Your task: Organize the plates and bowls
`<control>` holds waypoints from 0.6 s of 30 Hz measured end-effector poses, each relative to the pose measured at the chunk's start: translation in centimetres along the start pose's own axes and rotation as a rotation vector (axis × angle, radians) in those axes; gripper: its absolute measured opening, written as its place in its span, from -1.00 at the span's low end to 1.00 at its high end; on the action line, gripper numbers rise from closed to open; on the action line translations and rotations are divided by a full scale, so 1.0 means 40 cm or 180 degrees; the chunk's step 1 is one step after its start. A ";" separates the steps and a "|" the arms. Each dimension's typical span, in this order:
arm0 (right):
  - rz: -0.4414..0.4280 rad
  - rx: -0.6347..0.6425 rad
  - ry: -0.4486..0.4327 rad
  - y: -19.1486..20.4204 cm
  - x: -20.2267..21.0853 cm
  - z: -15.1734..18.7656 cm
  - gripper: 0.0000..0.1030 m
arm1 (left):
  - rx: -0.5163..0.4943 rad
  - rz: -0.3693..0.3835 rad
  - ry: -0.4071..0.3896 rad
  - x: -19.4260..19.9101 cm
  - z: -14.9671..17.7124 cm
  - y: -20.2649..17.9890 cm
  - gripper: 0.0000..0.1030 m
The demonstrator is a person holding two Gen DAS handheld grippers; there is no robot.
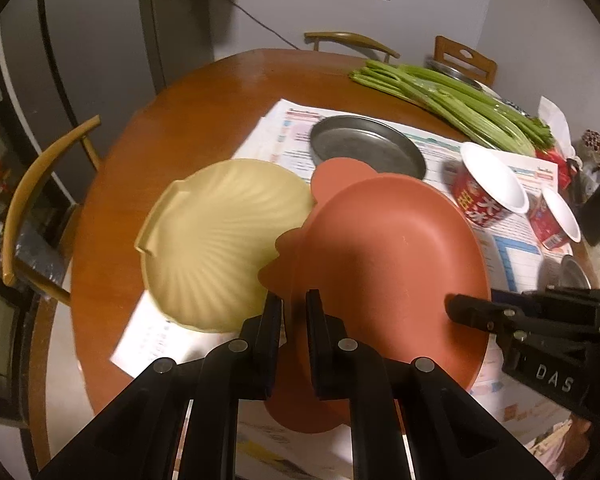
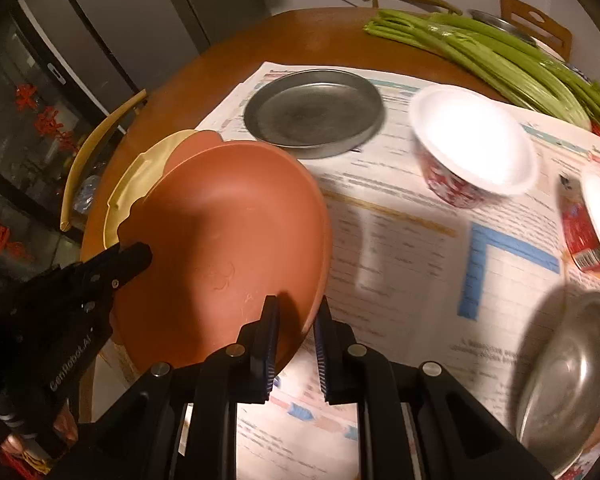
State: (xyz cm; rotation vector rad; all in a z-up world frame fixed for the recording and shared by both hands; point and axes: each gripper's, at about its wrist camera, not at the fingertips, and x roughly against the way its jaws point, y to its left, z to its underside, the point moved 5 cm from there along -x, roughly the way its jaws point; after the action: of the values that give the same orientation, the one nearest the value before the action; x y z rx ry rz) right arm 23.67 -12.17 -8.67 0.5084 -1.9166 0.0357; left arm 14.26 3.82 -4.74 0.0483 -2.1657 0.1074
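Note:
A terracotta lobed plate (image 1: 388, 256) is held tilted above the table, its left edge over a pale yellow shell-shaped plate (image 1: 220, 240). My left gripper (image 1: 294, 300) is shut on the terracotta plate's near rim. My right gripper (image 2: 296, 308) is shut on the same plate's (image 2: 228, 256) right rim; it also shows in the left wrist view (image 1: 472, 312). The yellow plate (image 2: 136, 184) peeks out behind it. A grey metal plate (image 1: 366, 146) lies on newspaper beyond, also in the right wrist view (image 2: 314, 106).
Two red instant-noodle bowls (image 1: 488, 188) (image 1: 556, 220) stand right. A steel bowl (image 2: 572, 376) sits at the near right. Celery (image 1: 452, 100) lies at the back. Newspaper (image 2: 420, 240) covers the round wooden table (image 1: 204, 96). Chairs (image 1: 32, 196) surround it.

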 end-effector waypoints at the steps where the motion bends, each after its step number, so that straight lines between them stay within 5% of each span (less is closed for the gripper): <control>1: -0.0004 0.0018 0.0005 0.008 -0.004 -0.009 -0.67 | 0.0009 -0.0012 -0.0009 0.003 -0.004 0.006 -0.77; 18: -0.0089 0.0475 0.0088 0.170 -0.037 -0.147 -0.68 | 0.0260 -0.0365 -0.0079 0.004 -0.086 0.171 -0.76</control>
State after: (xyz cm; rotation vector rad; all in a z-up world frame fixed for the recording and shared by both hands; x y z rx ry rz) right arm 26.83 -3.99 -6.21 0.6316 -1.8882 0.1677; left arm 16.49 10.95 -3.11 0.2213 -2.1775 0.1297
